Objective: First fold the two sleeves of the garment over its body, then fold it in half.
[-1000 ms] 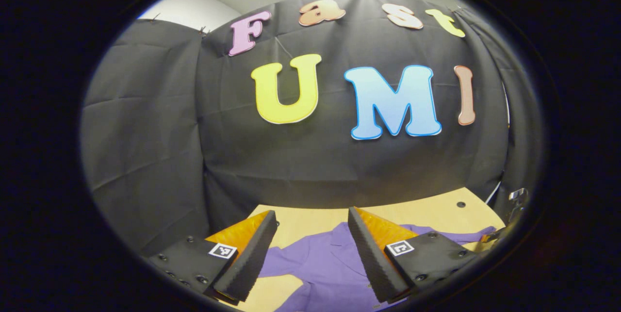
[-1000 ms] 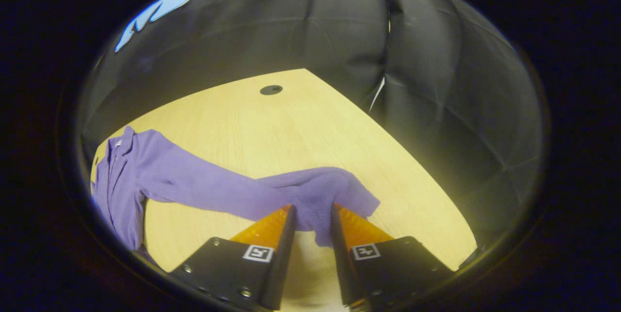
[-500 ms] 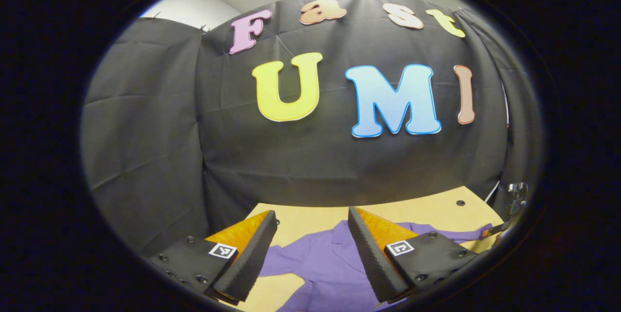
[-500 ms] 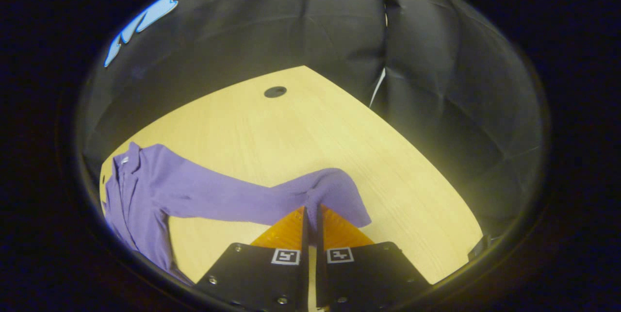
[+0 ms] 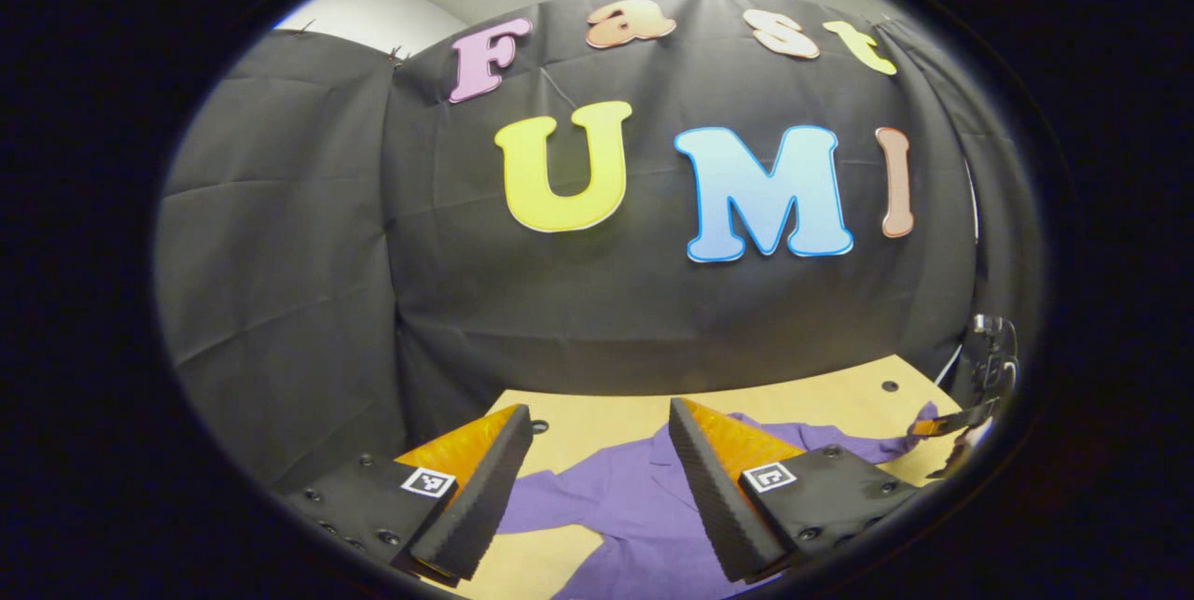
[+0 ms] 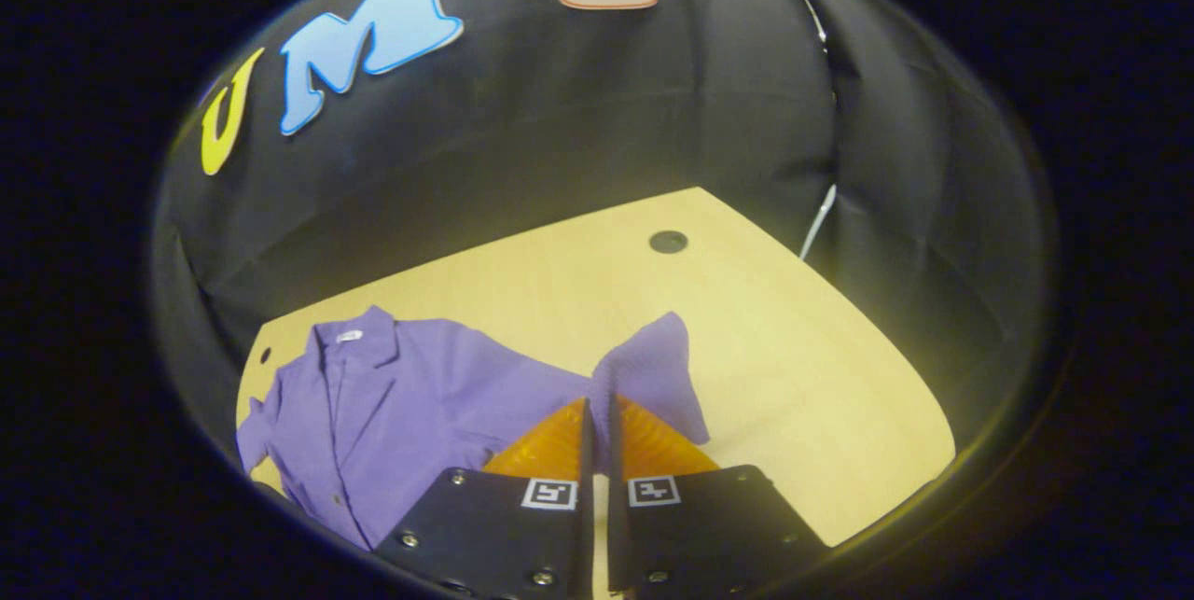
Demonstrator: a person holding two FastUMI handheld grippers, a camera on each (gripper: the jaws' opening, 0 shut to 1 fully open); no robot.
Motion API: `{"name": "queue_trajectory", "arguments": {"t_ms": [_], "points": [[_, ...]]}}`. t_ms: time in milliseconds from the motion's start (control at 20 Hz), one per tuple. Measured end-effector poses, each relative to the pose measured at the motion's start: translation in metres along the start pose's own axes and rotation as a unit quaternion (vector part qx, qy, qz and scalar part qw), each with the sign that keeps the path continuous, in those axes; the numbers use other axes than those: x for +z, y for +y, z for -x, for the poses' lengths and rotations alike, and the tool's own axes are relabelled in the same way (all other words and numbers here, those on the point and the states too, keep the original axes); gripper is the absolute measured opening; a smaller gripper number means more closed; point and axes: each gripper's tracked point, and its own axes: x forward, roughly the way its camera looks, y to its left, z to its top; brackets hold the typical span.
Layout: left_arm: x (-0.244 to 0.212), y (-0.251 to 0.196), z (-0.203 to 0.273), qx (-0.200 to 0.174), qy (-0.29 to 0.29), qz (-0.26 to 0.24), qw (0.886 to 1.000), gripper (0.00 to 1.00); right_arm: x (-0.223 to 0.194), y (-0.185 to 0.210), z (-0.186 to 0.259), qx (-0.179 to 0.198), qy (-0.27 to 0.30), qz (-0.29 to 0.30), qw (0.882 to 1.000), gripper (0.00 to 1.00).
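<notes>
A purple collared garment (image 6: 392, 413) lies on the wooden table (image 6: 821, 376), collar toward the back wall. My right gripper (image 6: 597, 406) is shut on its sleeve (image 6: 653, 371), which it holds lifted off the table and drawn toward the body. In the left gripper view, the garment (image 5: 634, 507) lies below my left gripper (image 5: 597, 423), which hangs open above the collar area with nothing between its fingers. The right gripper (image 5: 947, 423) shows at the far right there, with the sleeve end (image 5: 919, 415) in it.
The table (image 5: 802, 399) has a small dark hole (image 6: 668, 242) near its back right corner and another (image 6: 265, 355) near the back left. Black cloth walls close off the back and sides. Bare wood lies to the right of the sleeve.
The right gripper closed on the sleeve end, then lifted it and carried it toward the garment's body. The left gripper has stayed nearly still and open.
</notes>
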Motion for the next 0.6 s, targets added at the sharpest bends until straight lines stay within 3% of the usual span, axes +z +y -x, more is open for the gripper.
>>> {"name": "queue_trajectory", "arguments": {"t_ms": [600], "points": [[-0.011, 0.081, 0.009, 0.027, 0.000, 0.002, 1.000, 0.98, 0.032, 0.213, 0.031, 0.135, -0.048, 0.034, 0.989, 0.06]]}}
